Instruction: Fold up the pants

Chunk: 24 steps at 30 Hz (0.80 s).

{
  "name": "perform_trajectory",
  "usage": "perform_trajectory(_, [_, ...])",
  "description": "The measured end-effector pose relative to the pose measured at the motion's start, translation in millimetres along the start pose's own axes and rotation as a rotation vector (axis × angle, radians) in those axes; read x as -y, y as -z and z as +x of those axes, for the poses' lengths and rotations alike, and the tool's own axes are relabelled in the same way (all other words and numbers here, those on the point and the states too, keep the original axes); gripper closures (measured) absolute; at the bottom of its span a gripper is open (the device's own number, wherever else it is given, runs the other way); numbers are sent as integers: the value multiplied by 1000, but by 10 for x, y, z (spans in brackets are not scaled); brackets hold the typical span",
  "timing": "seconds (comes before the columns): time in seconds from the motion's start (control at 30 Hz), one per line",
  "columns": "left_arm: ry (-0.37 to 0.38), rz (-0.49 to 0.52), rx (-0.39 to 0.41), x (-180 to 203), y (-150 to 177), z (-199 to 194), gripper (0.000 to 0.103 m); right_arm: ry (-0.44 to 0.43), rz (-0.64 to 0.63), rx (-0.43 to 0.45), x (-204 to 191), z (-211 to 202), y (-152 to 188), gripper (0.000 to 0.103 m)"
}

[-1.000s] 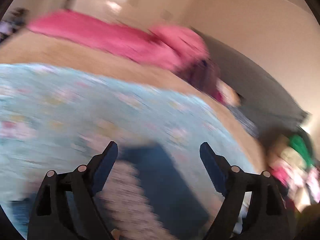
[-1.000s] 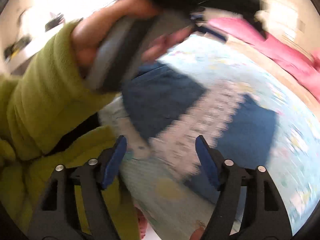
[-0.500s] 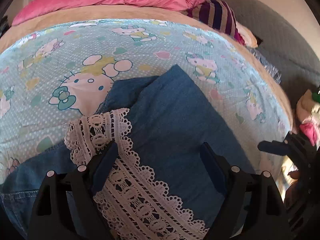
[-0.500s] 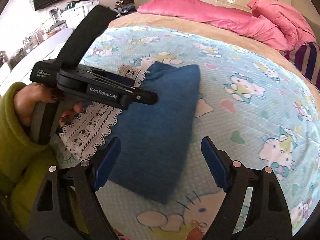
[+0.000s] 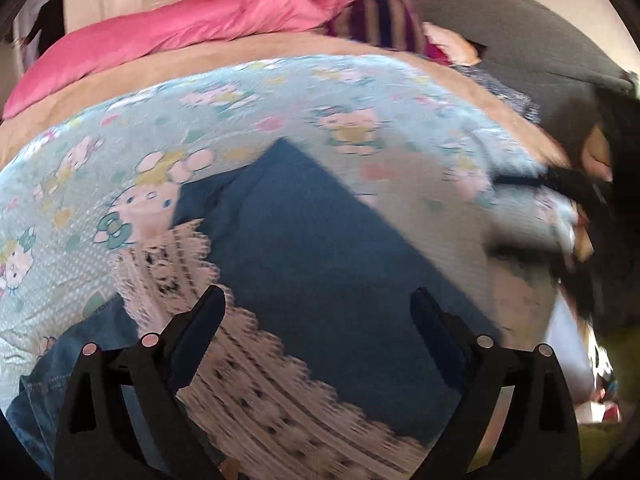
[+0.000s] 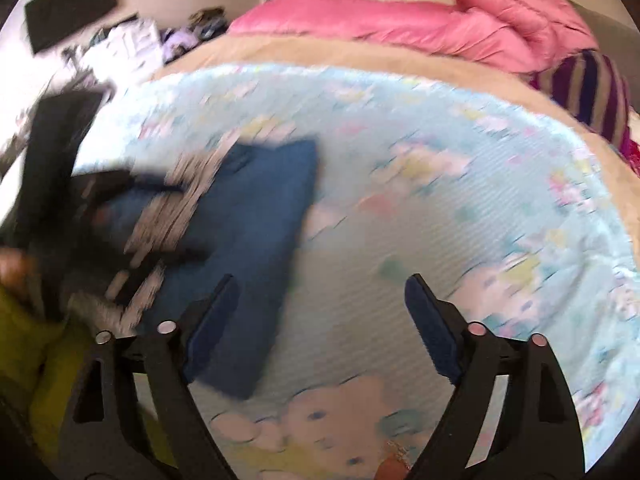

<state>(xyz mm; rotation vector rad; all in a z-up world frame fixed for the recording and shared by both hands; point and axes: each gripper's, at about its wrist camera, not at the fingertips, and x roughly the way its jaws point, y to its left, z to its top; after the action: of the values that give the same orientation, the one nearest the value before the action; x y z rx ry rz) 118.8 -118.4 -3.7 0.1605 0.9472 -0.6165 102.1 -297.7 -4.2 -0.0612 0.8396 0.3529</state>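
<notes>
Blue denim pants (image 5: 320,248) with a white lace trim (image 5: 256,376) lie folded on a light blue cartoon-print sheet (image 5: 280,96). My left gripper (image 5: 316,308) is open and empty, just above the pants near the lace. In the right wrist view the pants (image 6: 256,240) lie to the left on the sheet (image 6: 460,208). My right gripper (image 6: 318,296) is open and empty over the sheet beside the pants' right edge. The left gripper (image 6: 100,188) shows blurred over the lace there.
A pink duvet (image 6: 420,24) and a striped purple pillow (image 6: 588,88) lie at the far side of the bed. A grey headboard (image 5: 520,28) stands at the right. Cluttered shelves (image 6: 132,44) and a dark screen (image 6: 72,4) are at the far left.
Both grippers stayed open. The right gripper has swung right, off the pants and over the sheet. The left view has drawn back slightly from the pants, and both views are blurred by motion.
</notes>
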Motion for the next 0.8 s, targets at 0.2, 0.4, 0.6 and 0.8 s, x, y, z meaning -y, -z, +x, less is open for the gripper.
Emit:
perform_trajectory(0.2, [120, 113, -24, 505, 170, -42, 9, -40, -136, 5, 80, 249, -568, 19])
perform_trajectory(0.4, [175, 175, -130, 713, 347, 282, 10, -221, -336, -74, -514, 697, -830, 22])
perform_trajectory(0.6, [280, 88, -108, 457, 316, 277, 10, -272, -500, -167, -1054, 1118, -864, 25])
perform_trajectory(0.8, [294, 84, -101, 370, 343, 278, 10, -156, -562, -265, -1193, 1589, -796, 25])
